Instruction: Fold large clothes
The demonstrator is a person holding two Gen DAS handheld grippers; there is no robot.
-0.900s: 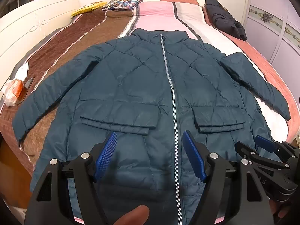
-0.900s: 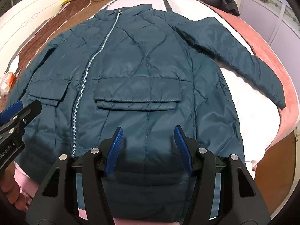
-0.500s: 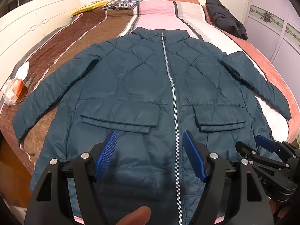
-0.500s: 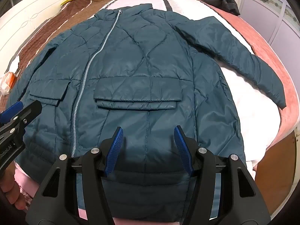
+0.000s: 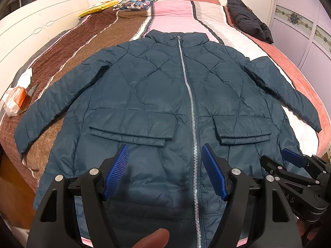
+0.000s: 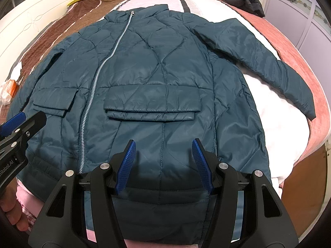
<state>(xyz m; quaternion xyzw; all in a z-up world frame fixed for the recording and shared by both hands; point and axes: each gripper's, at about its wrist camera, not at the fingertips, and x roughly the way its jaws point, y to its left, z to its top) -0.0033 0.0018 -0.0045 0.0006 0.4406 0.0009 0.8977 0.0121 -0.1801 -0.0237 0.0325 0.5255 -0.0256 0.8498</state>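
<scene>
A dark teal quilted jacket (image 5: 157, 95) lies flat and zipped on the bed, collar away from me, both sleeves spread outward; the right wrist view shows the same jacket (image 6: 157, 78). My left gripper (image 5: 164, 155) hovers open above the lower front, left of the zipper (image 5: 192, 124), with nothing between its blue pads. My right gripper (image 6: 163, 149) hovers open above the hem on the jacket's right side, below the pocket flap (image 6: 153, 109). Each gripper appears at the edge of the other's view: the right gripper (image 5: 293, 171) and the left gripper (image 6: 18, 128).
The bed (image 5: 68, 47) has a striped brown, pink and white cover. A black garment (image 5: 248, 22) lies at the far right, pillows (image 5: 136, 1) at the head, an orange-and-white packet (image 5: 15, 101) at the left edge. A white headboard stands left, wardrobe doors right.
Both grippers stay open and nearly still. The views have shifted only slightly over the jacket.
</scene>
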